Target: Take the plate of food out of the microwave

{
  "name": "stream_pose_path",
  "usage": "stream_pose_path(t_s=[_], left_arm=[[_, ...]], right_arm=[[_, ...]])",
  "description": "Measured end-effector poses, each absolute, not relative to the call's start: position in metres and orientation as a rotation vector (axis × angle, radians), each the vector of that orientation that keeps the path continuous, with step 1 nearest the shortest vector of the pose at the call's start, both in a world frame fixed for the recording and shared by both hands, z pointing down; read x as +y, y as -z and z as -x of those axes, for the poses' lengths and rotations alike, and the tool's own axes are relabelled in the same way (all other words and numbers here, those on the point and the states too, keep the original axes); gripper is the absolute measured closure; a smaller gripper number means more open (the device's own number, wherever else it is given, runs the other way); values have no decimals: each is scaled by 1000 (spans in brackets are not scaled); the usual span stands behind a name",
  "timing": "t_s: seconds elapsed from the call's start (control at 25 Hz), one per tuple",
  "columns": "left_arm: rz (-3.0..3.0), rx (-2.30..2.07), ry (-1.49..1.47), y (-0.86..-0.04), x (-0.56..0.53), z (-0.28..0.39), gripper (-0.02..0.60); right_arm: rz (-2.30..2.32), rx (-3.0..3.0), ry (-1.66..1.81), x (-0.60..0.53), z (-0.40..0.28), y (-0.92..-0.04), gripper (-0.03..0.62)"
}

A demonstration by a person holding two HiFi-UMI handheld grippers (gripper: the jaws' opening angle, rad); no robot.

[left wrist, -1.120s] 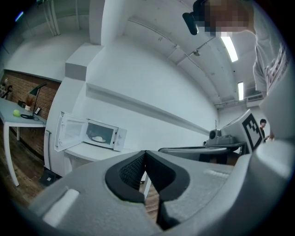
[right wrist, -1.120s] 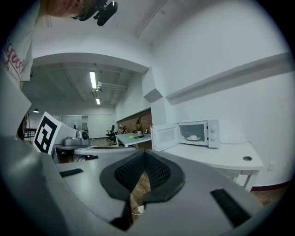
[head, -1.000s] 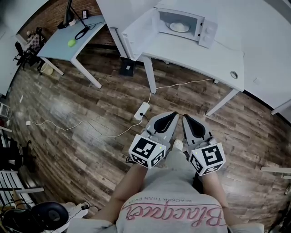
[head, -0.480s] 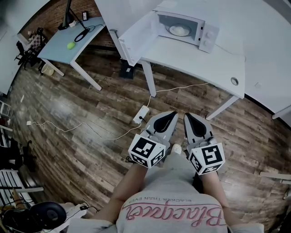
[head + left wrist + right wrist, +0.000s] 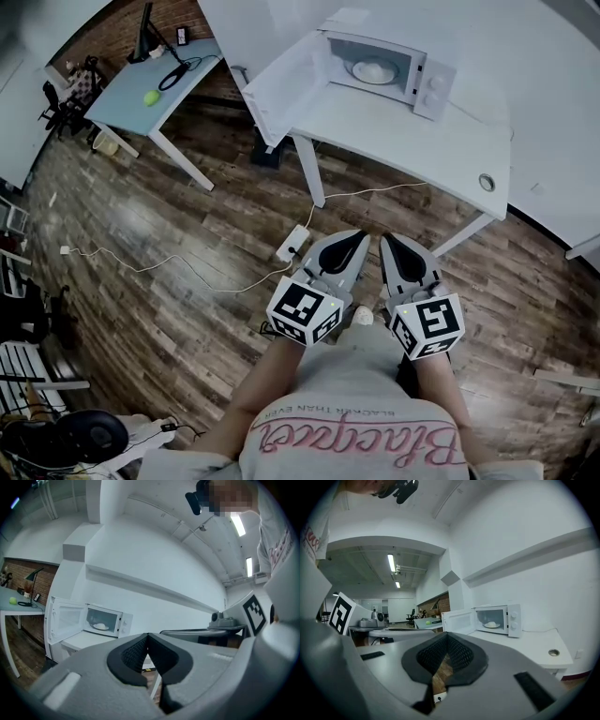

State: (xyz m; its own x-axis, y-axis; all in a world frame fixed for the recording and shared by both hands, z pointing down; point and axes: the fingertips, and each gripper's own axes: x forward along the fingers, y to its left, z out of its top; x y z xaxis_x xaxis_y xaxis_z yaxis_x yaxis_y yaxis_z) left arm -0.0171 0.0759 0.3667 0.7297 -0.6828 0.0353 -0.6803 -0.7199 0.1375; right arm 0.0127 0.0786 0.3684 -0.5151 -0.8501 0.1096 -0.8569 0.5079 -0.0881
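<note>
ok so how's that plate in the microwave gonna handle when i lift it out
Probably rigid and breakable: the plate looks like a shallow white dish. The pale mound of food on it could slide if tilted, so keep it level.

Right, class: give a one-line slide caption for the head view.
Left gripper and right gripper, both shut, face the open microwave with the plate of food inside.

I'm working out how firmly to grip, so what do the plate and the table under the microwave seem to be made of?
Plate: white and smooth, probably ceramic or glass; too small here to tell which. Table: flat matte white top, likely laminated board, on slim white legs that look like painted metal.
</note>
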Motion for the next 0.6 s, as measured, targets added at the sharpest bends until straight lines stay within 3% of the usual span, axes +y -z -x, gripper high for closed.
stream_pose_path(t_s=[0.6], left_arm=[[-2790, -1117, 52, -367, 23, -22, 575]], right_arm=[[-1457, -2704, -179, 25, -45, -368, 582]])
